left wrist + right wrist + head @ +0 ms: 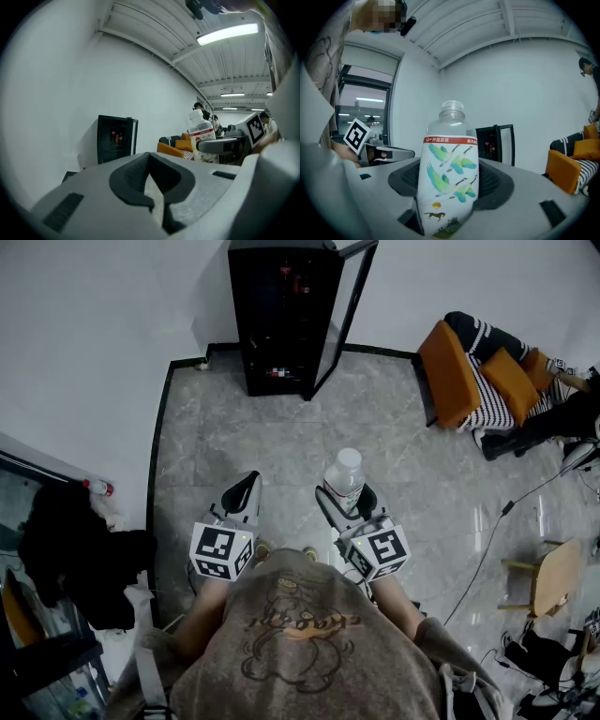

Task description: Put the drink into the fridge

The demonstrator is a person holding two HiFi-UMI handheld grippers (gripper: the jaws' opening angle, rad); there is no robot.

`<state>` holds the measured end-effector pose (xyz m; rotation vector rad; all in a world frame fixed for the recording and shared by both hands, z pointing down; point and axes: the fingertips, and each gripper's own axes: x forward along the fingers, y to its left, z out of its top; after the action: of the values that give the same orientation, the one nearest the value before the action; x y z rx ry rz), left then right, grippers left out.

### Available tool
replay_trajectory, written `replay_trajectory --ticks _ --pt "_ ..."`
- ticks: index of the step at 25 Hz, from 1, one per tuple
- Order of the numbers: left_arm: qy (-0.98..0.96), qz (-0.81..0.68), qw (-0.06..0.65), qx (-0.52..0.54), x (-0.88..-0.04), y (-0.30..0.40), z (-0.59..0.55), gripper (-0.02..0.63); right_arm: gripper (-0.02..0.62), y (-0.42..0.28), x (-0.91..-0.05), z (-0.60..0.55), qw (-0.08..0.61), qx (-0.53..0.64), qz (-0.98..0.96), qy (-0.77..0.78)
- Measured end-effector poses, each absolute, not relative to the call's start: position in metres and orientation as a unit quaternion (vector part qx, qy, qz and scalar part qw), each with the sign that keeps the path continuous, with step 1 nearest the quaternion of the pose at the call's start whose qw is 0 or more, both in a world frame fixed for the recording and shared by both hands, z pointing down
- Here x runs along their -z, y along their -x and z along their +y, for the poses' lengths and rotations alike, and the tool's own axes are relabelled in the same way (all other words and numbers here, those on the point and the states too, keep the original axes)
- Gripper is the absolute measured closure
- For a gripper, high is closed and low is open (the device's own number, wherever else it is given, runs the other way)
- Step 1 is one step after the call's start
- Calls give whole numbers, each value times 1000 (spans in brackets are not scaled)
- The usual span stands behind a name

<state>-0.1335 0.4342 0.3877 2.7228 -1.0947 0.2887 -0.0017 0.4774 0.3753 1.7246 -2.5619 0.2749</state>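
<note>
A clear drink bottle [449, 171] with a white cap, a red band and a bird-printed label stands upright between the jaws of my right gripper [450, 187], which is shut on it. From the head view the bottle [344, 479] is held above the grey floor, and it also shows in the left gripper view as the bottle [203, 136]. My left gripper [242, 498] is shut and empty, to the left of the bottle. The black fridge [286, 315] stands against the far wall with its glass door [345, 310] open; bottles show inside the fridge [116, 143].
An orange chair [469, 371] with striped cushions sits at the right by the wall. A cable [497, 531] runs over the tiled floor, near a wooden stool [553, 577]. Dark bags [70, 549] and a glass partition are at the left. People stand in the far background.
</note>
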Motion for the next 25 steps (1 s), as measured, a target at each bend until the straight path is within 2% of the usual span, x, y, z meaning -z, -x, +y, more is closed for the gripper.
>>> replay_trajectory --ticks 7,14,25 --pt "-920 -369 92 -98 -388 135 432 604 287 3 -378 477 24 -84 -826 -557" --pt "-923 -361 90 -96 -387 138 423 604 287 16 -371 469 -23 -109 -838 -535" --pt "-939 -322 75 -98 -397 163 418 604 287 53 -375 466 -32 -105 -830 -547"
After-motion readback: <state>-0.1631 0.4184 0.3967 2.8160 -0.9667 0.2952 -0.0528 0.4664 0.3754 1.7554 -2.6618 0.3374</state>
